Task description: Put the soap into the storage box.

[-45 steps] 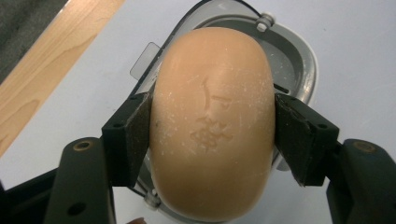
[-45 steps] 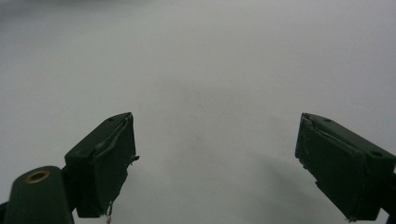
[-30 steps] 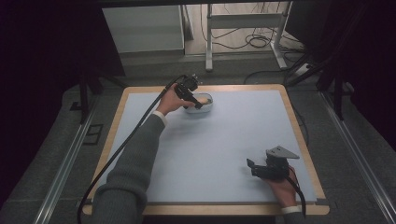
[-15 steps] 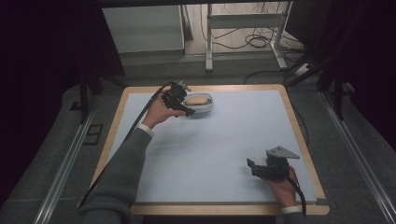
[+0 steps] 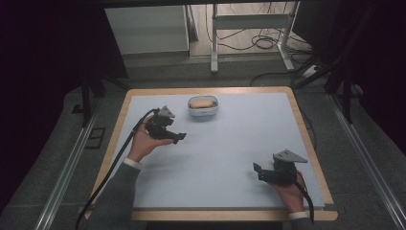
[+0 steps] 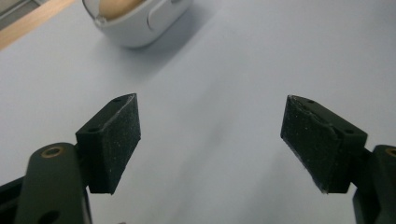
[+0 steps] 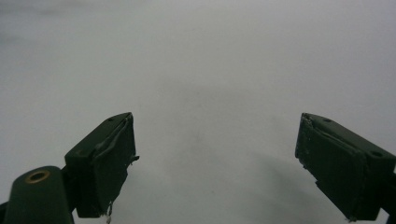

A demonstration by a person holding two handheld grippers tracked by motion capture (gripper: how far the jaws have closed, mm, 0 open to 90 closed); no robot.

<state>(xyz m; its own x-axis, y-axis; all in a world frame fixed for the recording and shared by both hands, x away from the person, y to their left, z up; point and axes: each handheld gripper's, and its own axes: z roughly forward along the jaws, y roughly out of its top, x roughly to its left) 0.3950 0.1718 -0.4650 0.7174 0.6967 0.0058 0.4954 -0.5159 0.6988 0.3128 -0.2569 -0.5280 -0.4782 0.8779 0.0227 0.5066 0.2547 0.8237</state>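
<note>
A pale blue mat (image 5: 225,153) covers a wood-edged table (image 5: 306,139) in a dim room, with grey floor around it and cables and the legs of a metal frame (image 5: 249,28) beyond the far edge.

Nearest the person, at the near right of the mat, the right hand (image 5: 287,194) holds the right gripper (image 5: 258,171), a grey three-cornered plate on its top. Its jaws stand wide apart and hold nothing. In the right gripper view the two black pads (image 7: 109,161) frame bare mat, with a soft shadow lying ahead of the right-hand one; the foam on both pads looks worn at the edges.

Farther out, on the left side, the left hand (image 5: 143,141) comes out of a grey sleeve (image 5: 117,191) and carries the left gripper (image 5: 178,137) above the mat, its cable (image 5: 103,187) trailing back toward the near edge. These jaws are also spread wide and empty. In the left gripper view the mat lies bare between the pads (image 6: 116,140).

Beyond the left gripper's fingertips, near the far edge of the mat, sits a small white bowl (image 5: 203,109) with a tan, rounded piece of food (image 5: 202,102) inside. The bowl is well apart from the fingertips, untouched by them. In the left gripper view it shows ahead and to the left of the left-hand pad, beside the wooden border.
</note>
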